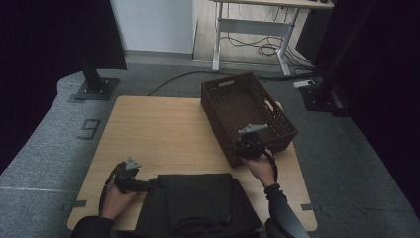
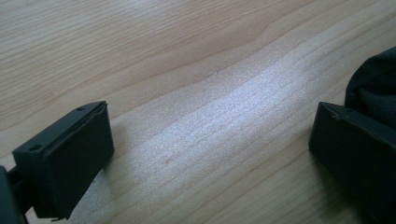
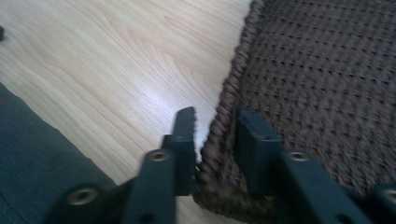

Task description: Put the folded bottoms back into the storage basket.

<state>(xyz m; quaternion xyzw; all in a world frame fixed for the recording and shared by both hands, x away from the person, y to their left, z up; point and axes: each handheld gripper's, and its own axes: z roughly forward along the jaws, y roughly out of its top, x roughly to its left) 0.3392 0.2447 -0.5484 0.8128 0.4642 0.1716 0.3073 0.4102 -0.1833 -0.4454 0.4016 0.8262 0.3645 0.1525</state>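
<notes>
Brown woven basket (image 1: 246, 106) standing on the far right part of the light wooden desk (image 1: 158, 129), one corner near the desk's right edge. Right gripper (image 1: 246, 148) at the basket's near rim (image 3: 219, 121), fingers (image 3: 184, 135) straddling that rim, one outside and one inside; a narrow gap visible on either side of the weave, so parted and not pressing. Dark folded cloth (image 1: 198, 203) lying at the near edge of the desk, between the two hands and apart from the basket. Left gripper (image 1: 130, 179) low over the desk just beside the cloth's left edge, fingers (image 2: 70, 154) spread wide with bare wood between them and the cloth (image 2: 373, 88) just behind the one at right
</notes>
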